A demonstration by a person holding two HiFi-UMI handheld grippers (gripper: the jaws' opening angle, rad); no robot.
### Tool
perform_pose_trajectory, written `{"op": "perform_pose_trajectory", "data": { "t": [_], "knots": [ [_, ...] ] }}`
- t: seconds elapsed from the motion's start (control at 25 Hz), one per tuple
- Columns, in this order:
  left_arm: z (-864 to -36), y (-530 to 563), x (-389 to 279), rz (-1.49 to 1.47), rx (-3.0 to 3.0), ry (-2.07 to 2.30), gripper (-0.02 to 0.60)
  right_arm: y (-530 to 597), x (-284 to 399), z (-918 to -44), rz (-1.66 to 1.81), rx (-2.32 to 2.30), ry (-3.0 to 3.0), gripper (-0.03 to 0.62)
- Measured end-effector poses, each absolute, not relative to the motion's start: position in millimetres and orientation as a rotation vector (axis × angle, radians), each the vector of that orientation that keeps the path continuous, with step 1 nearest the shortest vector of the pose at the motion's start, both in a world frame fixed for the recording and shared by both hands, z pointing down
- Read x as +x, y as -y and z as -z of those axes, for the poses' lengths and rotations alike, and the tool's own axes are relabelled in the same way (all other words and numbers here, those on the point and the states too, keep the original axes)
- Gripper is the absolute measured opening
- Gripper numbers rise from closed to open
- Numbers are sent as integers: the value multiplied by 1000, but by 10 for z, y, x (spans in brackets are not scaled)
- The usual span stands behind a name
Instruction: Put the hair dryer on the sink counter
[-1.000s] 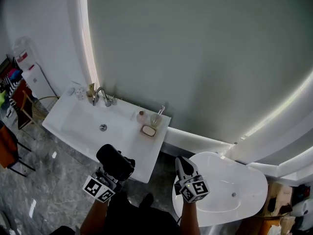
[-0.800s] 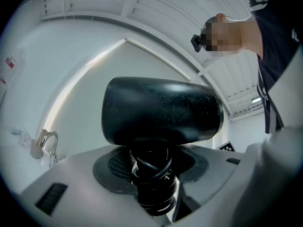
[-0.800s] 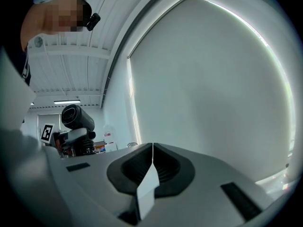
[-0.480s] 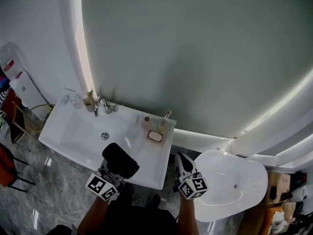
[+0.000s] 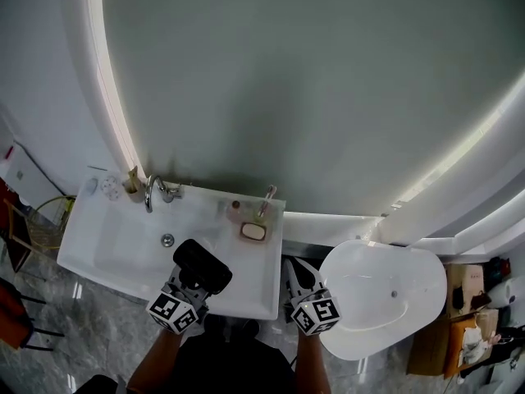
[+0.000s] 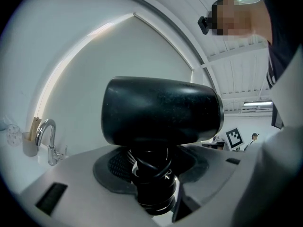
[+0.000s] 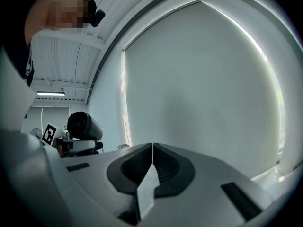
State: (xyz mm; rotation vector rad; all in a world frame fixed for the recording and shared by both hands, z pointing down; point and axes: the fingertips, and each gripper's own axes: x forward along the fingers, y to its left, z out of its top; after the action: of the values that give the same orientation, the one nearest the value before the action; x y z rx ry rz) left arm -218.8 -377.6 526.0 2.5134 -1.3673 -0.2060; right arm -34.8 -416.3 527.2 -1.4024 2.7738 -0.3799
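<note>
A black hair dryer is held upright above the front edge of the white sink counter, its barrel lying across. My left gripper is shut on its handle, which the left gripper view shows wrapped with black cord between the jaws, under the hair dryer's barrel. My right gripper hovers just right of the counter's front corner, its jaws closed together with nothing between them. From the right gripper view, the hair dryer appears at the left.
A chrome faucet stands at the basin's back, with a cup to its left. A soap dish and a small pump bottle sit on the counter's right part. A white oval tub lies to the right. Grey marble floor lies below.
The view has shifted so the counter sits lower and more central. Both grippers have come closer over the counter's front edge, the left still holding the hair dryer.
</note>
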Motion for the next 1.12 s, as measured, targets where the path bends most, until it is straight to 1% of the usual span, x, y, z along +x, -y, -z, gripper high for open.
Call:
{"op": "perform_pose_trajectory", "data": {
  "t": [0.28, 0.64, 0.84, 1.12],
  "knots": [
    [-5856, 4084, -1942, 15, 2294, 1381, 220, 4406, -174, -5337, 383, -1416, -2773, 31],
    [-7033, 4284, -1513, -268, 1983, 1279, 219, 4564, -5, -5483, 360, -1440, -2791, 31],
    [-7619, 4328, -1398, -428, 1877, 1239, 219, 4591, 112, -5538, 386, -1451, -2772, 31],
    [-8130, 4475, -1261, -571, 1742, 1222, 219, 4625, 191, -5622, 419, -1453, -2762, 31]
  ]
}}
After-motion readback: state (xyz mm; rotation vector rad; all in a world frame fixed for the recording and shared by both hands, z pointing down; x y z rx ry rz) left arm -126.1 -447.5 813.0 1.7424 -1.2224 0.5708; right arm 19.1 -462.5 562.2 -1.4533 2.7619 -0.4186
